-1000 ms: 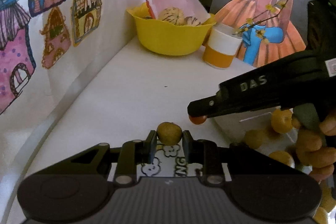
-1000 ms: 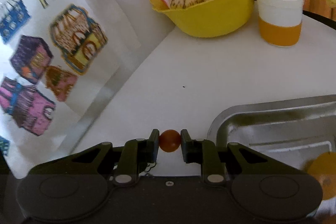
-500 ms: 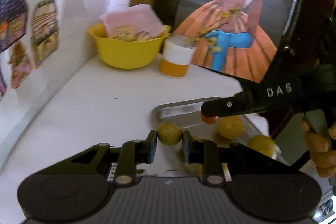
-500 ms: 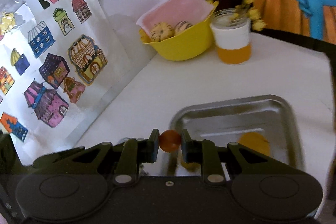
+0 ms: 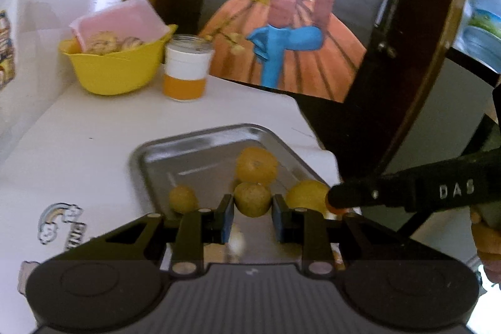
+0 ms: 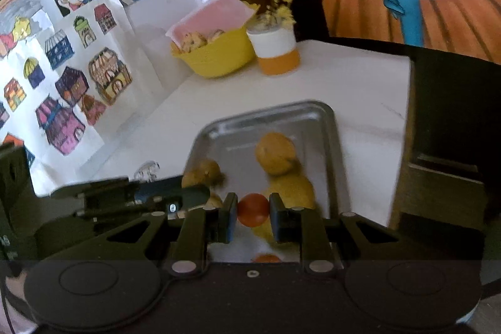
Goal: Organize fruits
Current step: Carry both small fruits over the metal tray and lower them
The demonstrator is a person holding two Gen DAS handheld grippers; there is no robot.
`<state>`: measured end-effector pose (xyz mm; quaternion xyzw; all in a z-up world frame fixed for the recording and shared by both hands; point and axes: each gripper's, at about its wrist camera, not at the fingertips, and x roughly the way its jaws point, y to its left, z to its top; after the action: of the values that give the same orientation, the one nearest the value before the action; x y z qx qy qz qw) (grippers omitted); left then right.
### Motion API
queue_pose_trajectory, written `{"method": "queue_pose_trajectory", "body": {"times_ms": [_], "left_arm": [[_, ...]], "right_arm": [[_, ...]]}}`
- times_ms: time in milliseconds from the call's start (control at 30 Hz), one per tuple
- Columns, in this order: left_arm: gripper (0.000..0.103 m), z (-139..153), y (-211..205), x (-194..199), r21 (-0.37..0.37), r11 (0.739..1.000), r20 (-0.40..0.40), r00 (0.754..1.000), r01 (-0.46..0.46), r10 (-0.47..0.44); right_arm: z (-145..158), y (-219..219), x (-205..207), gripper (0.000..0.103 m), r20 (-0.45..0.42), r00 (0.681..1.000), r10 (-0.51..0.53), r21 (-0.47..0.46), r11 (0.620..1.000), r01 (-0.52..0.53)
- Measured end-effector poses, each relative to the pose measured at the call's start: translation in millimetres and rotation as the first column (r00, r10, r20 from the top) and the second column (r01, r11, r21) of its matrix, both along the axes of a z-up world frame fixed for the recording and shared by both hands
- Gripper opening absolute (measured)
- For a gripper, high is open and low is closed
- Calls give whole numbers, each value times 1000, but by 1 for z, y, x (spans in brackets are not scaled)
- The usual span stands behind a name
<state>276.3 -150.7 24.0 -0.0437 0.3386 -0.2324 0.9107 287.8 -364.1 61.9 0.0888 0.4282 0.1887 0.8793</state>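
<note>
My left gripper (image 5: 252, 210) is shut on a small yellow-brown fruit (image 5: 252, 198) above the near end of a metal tray (image 5: 156, 152). In the tray lie an orange fruit (image 5: 256, 165), a small brownish fruit (image 5: 183, 198) and a yellow fruit (image 5: 308, 196). My right gripper (image 6: 253, 211) is shut on a small red tomato (image 6: 253, 208), held over the same tray (image 6: 332, 130) above a yellow fruit (image 6: 292, 190). An orange fruit (image 6: 275, 153) rests further in. The right gripper (image 5: 335, 205) enters the left wrist view from the right; the left gripper (image 6: 194, 196) shows at the left of the right wrist view.
A yellow bowl (image 5: 112, 71) with striped round fruits and a pink sheet stands at the back left, beside a white and orange jar (image 5: 186, 71) with yellow flowers. Sticker-covered white wall (image 6: 72, 83) runs along the left. The table's right edge (image 6: 407, 102) drops off beside a dark frame.
Both grippers have swung right and back from the bare tabletop to over the tray, each still holding its fruit. More of the tray and its fruits shows now.
</note>
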Motion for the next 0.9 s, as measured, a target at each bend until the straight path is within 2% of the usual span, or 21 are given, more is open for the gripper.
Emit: {"method": "queue_pose_trajectory", "body": {"times_ms": [233, 567, 900], "left_arm": [[28, -8, -18, -14, 34, 998, -32, 998, 55, -53], [28, -15, -25, -18, 77, 995, -73, 996, 63, -58], [28, -20, -28, -17, 102, 993, -94, 995, 52, -43]], "right_arm": [[-13, -14, -24, 23, 6, 1000, -13, -37, 999, 13], [-27, -19, -33, 23, 26, 999, -19, -88, 996, 21], [-35, -23, -32, 24, 17, 1000, -26, -92, 995, 27]]}}
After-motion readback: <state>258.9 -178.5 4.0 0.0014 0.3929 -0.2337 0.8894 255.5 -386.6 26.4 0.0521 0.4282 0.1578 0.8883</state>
